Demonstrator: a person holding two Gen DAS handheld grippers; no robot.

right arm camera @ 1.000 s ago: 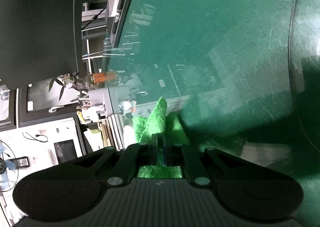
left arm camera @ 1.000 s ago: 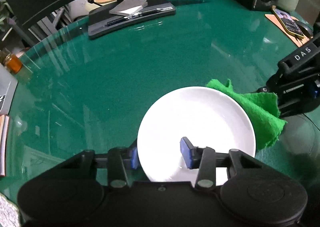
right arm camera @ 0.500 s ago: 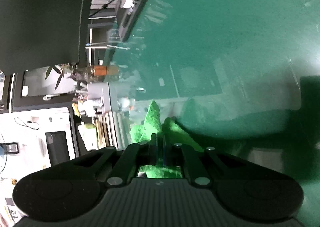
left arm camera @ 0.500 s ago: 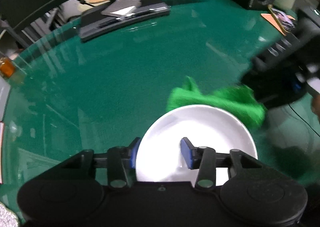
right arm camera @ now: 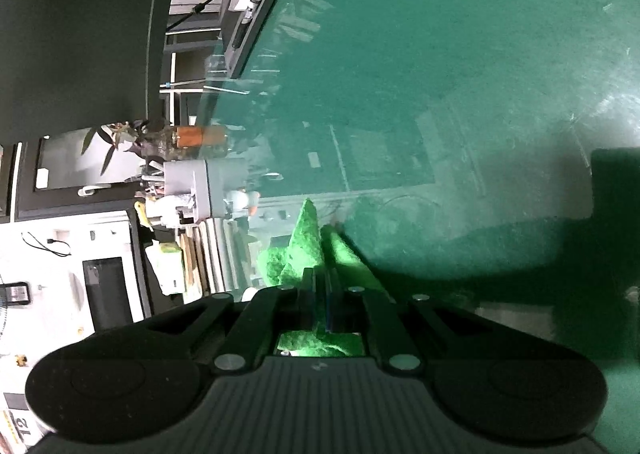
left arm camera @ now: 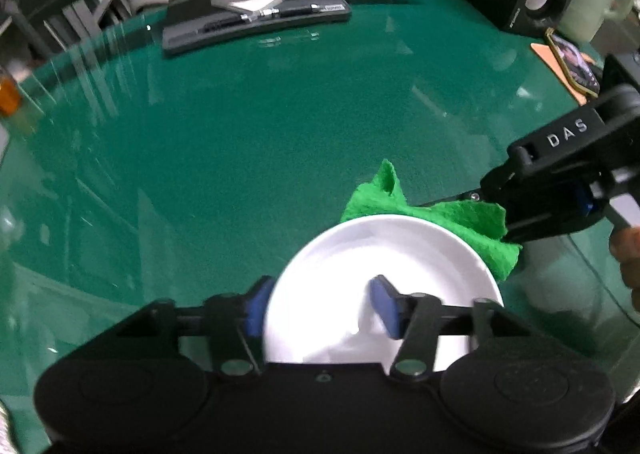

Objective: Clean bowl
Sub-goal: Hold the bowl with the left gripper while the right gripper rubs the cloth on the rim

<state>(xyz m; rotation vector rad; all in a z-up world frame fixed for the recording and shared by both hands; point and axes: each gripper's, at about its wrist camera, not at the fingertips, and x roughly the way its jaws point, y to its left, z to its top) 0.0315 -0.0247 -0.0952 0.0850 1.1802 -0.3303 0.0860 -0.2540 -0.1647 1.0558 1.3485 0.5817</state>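
1. The white bowl [left arm camera: 380,286] sits on the green table [left arm camera: 240,142], at the near edge of the left wrist view, right of centre
2. The left gripper [left arm camera: 320,304] straddles the near left rim of the bowl: one blue pad [left arm camera: 255,306] lies outside the wall, the other pad lies inside over the white surface. The jaws stand apart; whether the pads press the rim cannot be told
3. The right gripper [right arm camera: 326,294] has its jaws together, clamped on a green cloth [left arm camera: 436,214]. The cloth lies bunched against the far right rim of the bowl, partly behind it
4. Handling judgement, bowl: rigid, glazed, probably slippery and breakable. Take hold at the rim with one pad on each side of the wall; a hold on the flat centre offers no purchase
5. Handling judgement, cloth: soft, light and limp. It folds under pressure, so grip a thick fold, as now
6. Risk: the bowl may slide on the smooth table under a sideways wipe unless the rim is held firmly
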